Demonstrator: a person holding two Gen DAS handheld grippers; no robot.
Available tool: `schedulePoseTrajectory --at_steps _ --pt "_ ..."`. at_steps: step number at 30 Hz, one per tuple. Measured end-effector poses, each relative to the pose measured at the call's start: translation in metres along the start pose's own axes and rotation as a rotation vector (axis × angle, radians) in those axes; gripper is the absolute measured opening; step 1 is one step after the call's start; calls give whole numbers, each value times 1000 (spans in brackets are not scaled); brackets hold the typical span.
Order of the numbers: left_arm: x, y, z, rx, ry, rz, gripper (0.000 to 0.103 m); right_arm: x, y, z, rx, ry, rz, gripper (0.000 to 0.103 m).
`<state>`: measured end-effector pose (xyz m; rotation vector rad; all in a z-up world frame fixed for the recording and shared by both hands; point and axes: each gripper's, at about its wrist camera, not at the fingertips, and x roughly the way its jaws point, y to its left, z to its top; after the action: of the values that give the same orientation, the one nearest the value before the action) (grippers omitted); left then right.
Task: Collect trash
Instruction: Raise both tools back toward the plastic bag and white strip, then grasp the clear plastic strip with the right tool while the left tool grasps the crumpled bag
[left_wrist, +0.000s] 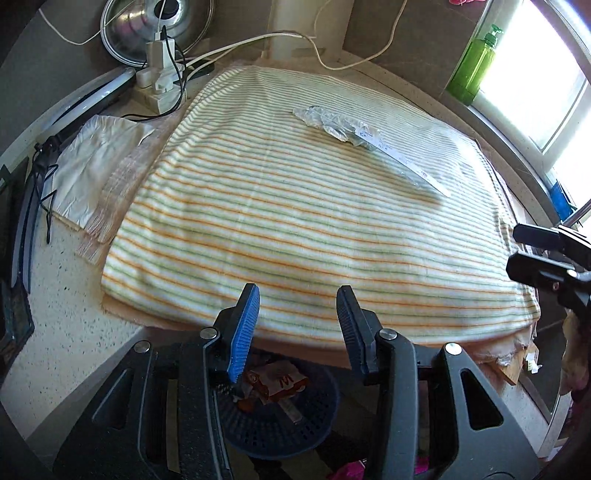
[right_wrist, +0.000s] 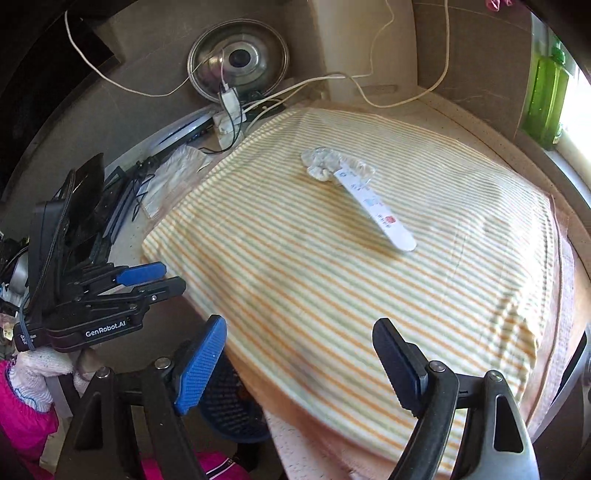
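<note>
Near edge: left claw (left_wrist: 297, 321) and right claw (right_wrist: 299, 363), both apart, empty. Below, a dark mesh trash basket (left_wrist: 295, 424). Far on the striped towel (right_wrist: 369, 277), a crumpled plastic wrapper (right_wrist: 354, 188).

You have a pale speckled stone counter (left_wrist: 70, 328) with an orange-and-green striped cloth (left_wrist: 295, 229) spread on it. On the cloth lies a crumpled clear plastic wrapper with a long white strip (right_wrist: 354, 188). Beside the cloth sit a white paper sheet (left_wrist: 92, 158) and a white power strip (left_wrist: 159, 88).
</note>
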<state>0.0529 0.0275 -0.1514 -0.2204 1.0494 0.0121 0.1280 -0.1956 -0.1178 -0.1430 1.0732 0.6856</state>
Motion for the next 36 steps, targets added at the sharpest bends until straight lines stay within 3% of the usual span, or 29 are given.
schedulePoseTrajectory --at_steps 6,14,20,25,36 --pt "13 -7 21 -10 1 5 44 14 -37 37 -4 10 18 84" --pt "29 -10 44 -42 5 10 44 54 -64 84 -73 98 60 83" --pt "40 -13 58 -64 10 18 44 92 -82 108 -71 186 120 75" --pt "50 -11 70 -88 15 29 44 122 -84 120 -105 242 117 67" --pt "74 -14 88 -122 48 8 44 152 -86 128 -97 281 161 51"
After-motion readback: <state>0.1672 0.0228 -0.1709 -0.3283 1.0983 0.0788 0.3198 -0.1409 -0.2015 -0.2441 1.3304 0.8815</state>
